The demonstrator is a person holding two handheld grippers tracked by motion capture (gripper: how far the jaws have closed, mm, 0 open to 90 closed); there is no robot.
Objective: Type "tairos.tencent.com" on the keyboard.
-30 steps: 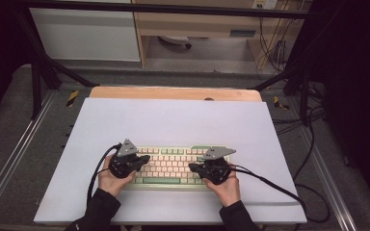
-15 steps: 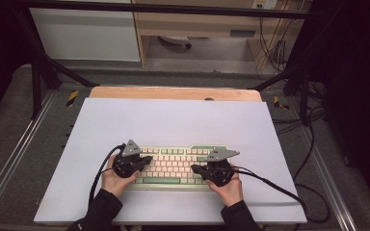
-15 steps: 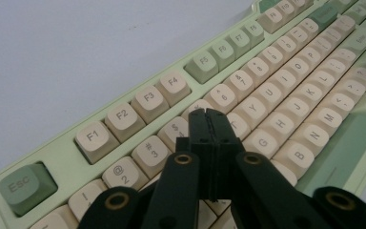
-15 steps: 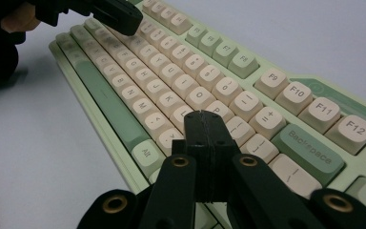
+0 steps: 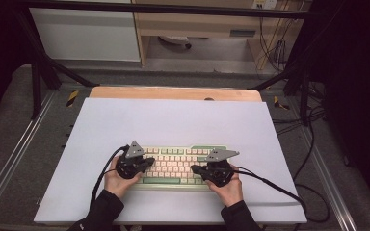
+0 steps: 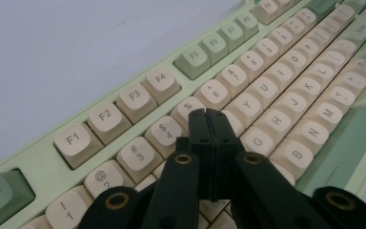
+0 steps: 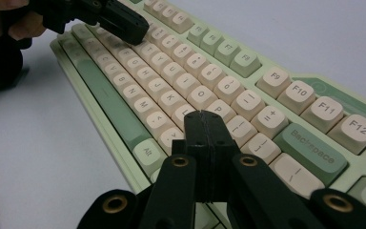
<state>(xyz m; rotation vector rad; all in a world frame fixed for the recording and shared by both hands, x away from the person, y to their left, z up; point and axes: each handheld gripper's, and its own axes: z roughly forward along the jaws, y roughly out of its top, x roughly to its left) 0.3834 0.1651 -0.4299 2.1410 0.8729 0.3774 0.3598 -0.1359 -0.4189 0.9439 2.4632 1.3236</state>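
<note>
**A:** Left gripper (image 6: 208, 117) is seen with its jaws pressed fully together, nothing pinched between them, tip parked just over the number row around the 5 key (image 6: 189, 109). Right gripper (image 7: 204, 118) is the same story: jaws clamped flat against each other, empty, tip hung over the P/bracket area. The mechanical keyboard (image 5: 180, 166), cream keys on a pale green case, is laid near the front edge of the white tabletop (image 5: 173, 120), roughly centred between the left and right edges.

**B:** So what's likely to get botched here?

**A:** Probably a double press. The closed tip is about as wide as one keycap, so if it's brought down off-centre, two neighbours could be hit at once. On the right side Backspace (image 7: 311, 148) is sat just beside the tip, so a slip that way could wipe typed text. The board could also be shoved along the tabletop if it's poked at a slant.

**B:** And the hands?

**A:** In the high view, one gripper is held at each end of the keyboard, the left hand (image 5: 120, 178) and right hand (image 5: 227, 185) brought in from the front edge, both grippers angled inward and tilted down toward the keys.
</note>
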